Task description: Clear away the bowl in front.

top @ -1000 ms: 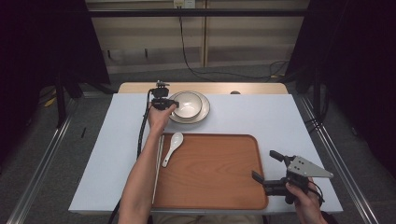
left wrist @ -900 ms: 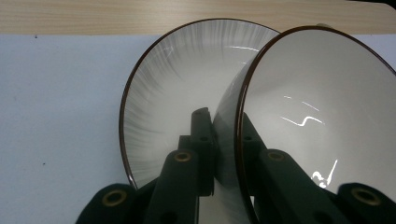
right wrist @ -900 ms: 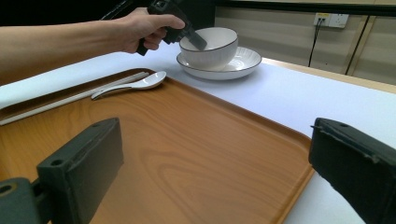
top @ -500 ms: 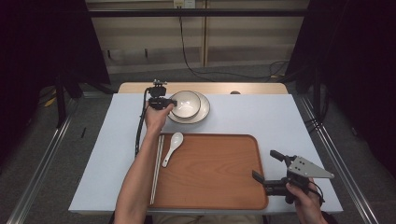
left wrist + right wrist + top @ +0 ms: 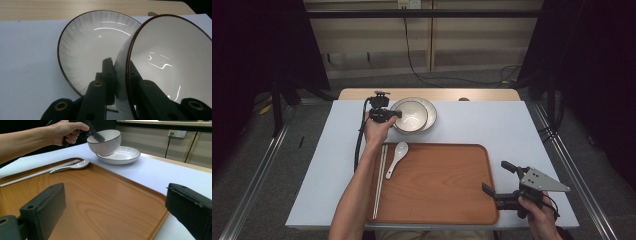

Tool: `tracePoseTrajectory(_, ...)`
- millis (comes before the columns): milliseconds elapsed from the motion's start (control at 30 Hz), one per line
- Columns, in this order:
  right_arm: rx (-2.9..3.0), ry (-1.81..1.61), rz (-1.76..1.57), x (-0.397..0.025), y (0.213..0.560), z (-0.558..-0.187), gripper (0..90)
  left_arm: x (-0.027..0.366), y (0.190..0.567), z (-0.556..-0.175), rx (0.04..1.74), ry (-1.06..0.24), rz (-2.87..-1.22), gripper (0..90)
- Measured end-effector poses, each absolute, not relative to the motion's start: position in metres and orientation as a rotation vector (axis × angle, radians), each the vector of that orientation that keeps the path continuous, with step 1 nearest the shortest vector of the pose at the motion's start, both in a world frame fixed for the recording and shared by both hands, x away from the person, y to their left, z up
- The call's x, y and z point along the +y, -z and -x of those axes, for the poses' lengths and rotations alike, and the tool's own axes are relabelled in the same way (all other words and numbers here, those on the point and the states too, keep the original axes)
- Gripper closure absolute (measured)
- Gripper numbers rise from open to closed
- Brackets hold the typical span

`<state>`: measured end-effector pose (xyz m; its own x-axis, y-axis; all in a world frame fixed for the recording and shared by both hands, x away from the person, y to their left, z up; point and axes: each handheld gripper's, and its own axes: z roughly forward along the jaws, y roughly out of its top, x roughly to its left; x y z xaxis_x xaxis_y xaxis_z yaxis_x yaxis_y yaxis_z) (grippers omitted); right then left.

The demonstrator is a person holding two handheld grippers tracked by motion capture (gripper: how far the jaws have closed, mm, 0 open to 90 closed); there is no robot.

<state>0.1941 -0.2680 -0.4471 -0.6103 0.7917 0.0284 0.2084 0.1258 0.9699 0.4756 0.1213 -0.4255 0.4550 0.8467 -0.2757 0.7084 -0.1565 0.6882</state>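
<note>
A white bowl [image 5: 412, 116] with a dark rim is held just above a white ribbed plate [image 5: 431, 111] at the table's far middle. My left gripper [image 5: 398, 114] is shut on the bowl's left rim. In the left gripper view the jaws pinch the bowl [image 5: 170, 62] wall, with the plate [image 5: 92, 50] behind it. From the right gripper view the bowl [image 5: 105, 142] hangs slightly tilted over the plate [image 5: 122, 155], held by the left gripper [image 5: 96, 136]. My right gripper [image 5: 494, 176] stands open over the tray's right edge, holding nothing.
A wooden tray [image 5: 442, 200] lies at the near middle of the white table [image 5: 512, 125]. On the tray's left side lie a white spoon [image 5: 396, 159] and a pair of chopsticks [image 5: 379, 182]. The person's left forearm [image 5: 357, 195] stretches along the tray's left edge.
The left hand has shifted slightly at the bowl's left rim, staying shut on it. The right gripper has not moved.
</note>
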Motion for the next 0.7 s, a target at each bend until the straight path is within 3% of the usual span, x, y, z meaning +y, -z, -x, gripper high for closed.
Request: tracePoseTrajectory(700,1.924,-1.474,-0.98,-0.267,0.449,-0.195,3.0,0.093,0.411,-0.434,1.172,-0.158,-1.943,82.5)
